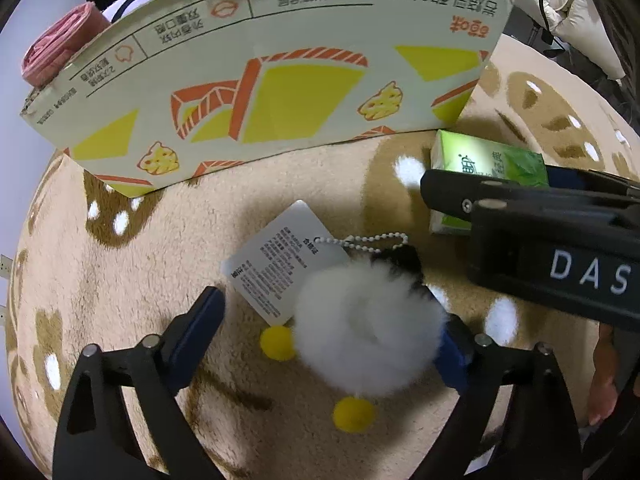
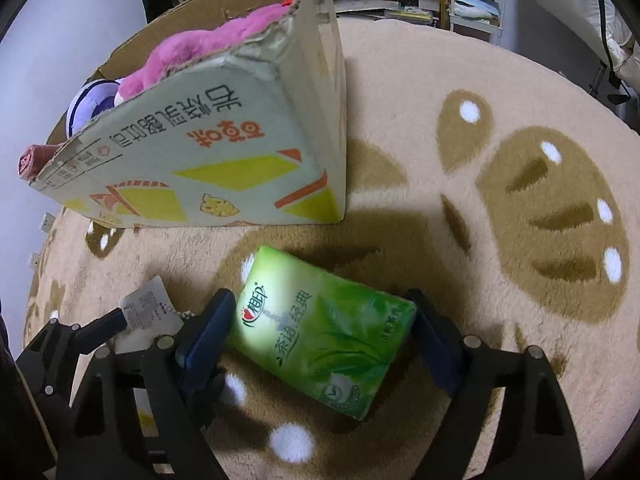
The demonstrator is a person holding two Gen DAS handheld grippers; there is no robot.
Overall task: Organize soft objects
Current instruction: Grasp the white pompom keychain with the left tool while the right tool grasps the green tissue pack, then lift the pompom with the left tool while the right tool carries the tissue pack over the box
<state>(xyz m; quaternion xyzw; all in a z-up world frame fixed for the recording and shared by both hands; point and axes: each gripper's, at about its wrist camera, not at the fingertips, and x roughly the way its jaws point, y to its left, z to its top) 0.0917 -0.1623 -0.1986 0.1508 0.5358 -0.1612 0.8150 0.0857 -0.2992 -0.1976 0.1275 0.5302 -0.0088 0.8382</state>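
Right now, as I see it from both wrist views:
Left tongs (image 1: 334, 336): spread wide around the white fluffy toy (image 1: 370, 328); my right pad sits against its fur, my left pad is apart from it.
White fluffy toy: lies on the rug (image 1: 160, 280), with two yellow pom-poms (image 1: 354, 414), a black tuft, and a paper tag (image 1: 280, 260) on a bead chain.
Right tongs (image 2: 320, 344): wide, straddling the green tissue pack (image 2: 324, 332); I cannot tell whether the pads touch it.
Green tissue pack: flat on the rug, tilted, just near of the box.
Cardboard box (image 1: 260, 68): far side, open top, holding a pink plush (image 2: 208, 48), a purple-and-white toy (image 2: 90, 102) and a pink roll (image 1: 60, 44) at its left end.
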